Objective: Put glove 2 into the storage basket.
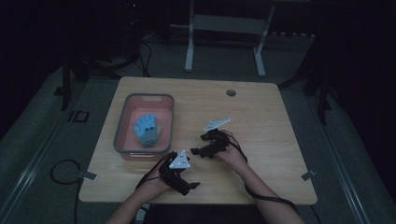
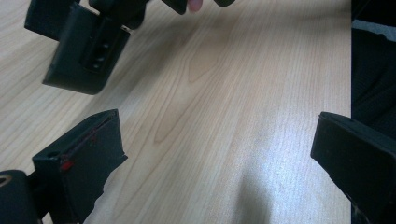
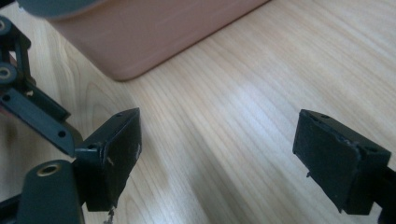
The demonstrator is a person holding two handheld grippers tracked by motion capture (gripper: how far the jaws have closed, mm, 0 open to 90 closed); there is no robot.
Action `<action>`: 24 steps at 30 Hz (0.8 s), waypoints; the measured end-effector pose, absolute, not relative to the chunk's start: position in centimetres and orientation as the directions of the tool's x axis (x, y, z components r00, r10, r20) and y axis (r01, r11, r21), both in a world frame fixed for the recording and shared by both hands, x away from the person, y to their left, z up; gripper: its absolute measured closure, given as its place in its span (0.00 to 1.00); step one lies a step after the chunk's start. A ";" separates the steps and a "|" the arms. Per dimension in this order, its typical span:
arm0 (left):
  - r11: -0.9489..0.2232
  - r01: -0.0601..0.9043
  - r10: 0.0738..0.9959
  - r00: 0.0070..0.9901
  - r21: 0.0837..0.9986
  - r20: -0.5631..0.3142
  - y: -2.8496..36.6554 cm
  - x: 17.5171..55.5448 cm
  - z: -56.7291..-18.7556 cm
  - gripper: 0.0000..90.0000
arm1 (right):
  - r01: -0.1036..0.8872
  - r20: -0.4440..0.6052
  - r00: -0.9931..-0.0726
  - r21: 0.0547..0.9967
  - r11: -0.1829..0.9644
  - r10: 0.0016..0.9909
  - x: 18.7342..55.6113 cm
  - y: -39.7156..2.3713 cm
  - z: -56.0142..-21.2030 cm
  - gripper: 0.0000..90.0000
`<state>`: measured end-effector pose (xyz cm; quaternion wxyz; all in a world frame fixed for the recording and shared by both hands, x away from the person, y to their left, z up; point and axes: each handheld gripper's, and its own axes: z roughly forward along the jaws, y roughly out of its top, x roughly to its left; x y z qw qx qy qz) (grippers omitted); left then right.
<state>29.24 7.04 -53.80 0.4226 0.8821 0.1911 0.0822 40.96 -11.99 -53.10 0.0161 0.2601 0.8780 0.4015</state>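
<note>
A pink bin with a grey rim [image 1: 122, 122] stands on the left half of the wooden table [image 1: 261, 112]. In it lies a light blue cloth item [image 1: 148, 129], shaped like a glove, with dark dots on it. My left gripper [image 1: 189, 185] rests open near the front edge, just right of the bin's front corner; its jaws [image 2: 219, 154] stand wide apart over bare wood. My right gripper [image 1: 200, 144] is open a little farther back, pointing left toward the bin. Its jaws [image 3: 224, 154] hold nothing, and the bin's pink wall [image 3: 149, 32] lies just beyond them.
The table has a round cable hole [image 1: 230, 92] at the back right. In the left gripper view a jaw of the other gripper [image 2: 84, 46] hangs close at top left, and the table's edge [image 2: 350, 70] runs down the right. A metal frame [image 1: 224, 23] stands beyond the table.
</note>
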 end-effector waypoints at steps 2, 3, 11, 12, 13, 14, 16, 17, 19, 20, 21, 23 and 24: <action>-0.570 0.273 0.405 0.914 0.775 -0.025 6.9 29.2 -54.0 0.03 | 0.436 0.168 -0.867 0.713 0.550 0.469 40.8 -12.1 -53.3 0.17; -0.573 0.273 0.404 0.915 0.773 -0.023 6.8 29.1 -54.2 0.03 | 0.435 0.168 -0.867 0.713 0.550 0.468 40.8 -12.2 -53.5 0.16; -0.577 0.265 0.417 0.909 0.773 0.000 6.6 29.0 -54.9 0.03 | 0.436 0.162 -0.865 0.709 0.554 0.474 40.5 -12.9 -54.4 0.17; -0.577 0.265 0.417 0.909 0.773 0.000 6.6 29.0 -54.9 0.03 | 0.436 0.162 -0.865 0.709 0.554 0.474 40.5 -12.9 -54.4 0.17; -0.586 0.269 0.422 0.907 0.764 0.005 6.7 29.1 -55.0 0.03 | 0.435 0.161 -0.866 0.711 0.553 0.473 40.4 -13.0 -54.5 0.17; -0.584 0.275 0.425 0.905 0.764 0.000 6.7 29.2 -55.1 0.03 | 0.432 0.164 -0.868 0.715 0.550 0.469 40.2 -13.2 -54.7 0.17; -0.590 0.285 0.430 0.903 0.756 -0.005 6.8 29.3 -55.4 0.03 | 0.429 0.163 -0.869 0.717 0.549 0.467 40.1 -13.3 -54.9 0.17; -0.590 0.285 0.432 0.902 0.756 -0.002 6.8 29.3 -55.4 0.03 | 0.427 0.162 -0.871 0.719 0.549 0.465 40.1 -13.3 -55.0 0.17; -0.582 0.286 0.437 0.899 0.761 -0.004 6.8 29.3 -55.3 0.03 | 0.427 0.162 -0.870 0.718 0.550 0.465 40.1 -13.4 -55.1 0.17; -0.579 0.287 0.437 0.900 0.763 -0.007 6.9 29.3 -55.3 0.03 | 0.429 0.160 -0.869 0.715 0.551 0.468 40.0 -13.4 -55.2 0.17; -0.578 0.290 0.439 0.899 0.762 -0.010 6.9 29.3 -55.3 0.03 | 0.428 0.160 -0.869 0.716 0.551 0.468 40.0 -13.4 -55.3 0.17; -0.577 0.290 0.441 0.897 0.763 -0.008 6.9 29.4 -55.3 0.03 | 0.424 0.152 -0.870 0.714 0.557 0.468 40.0 -13.4 -55.3 0.17; -0.577 0.290 0.441 0.897 0.763 -0.008 6.9 29.4 -55.3 0.03 | 0.424 0.152 -0.870 0.714 0.557 0.468 40.0 -13.4 -55.3 0.17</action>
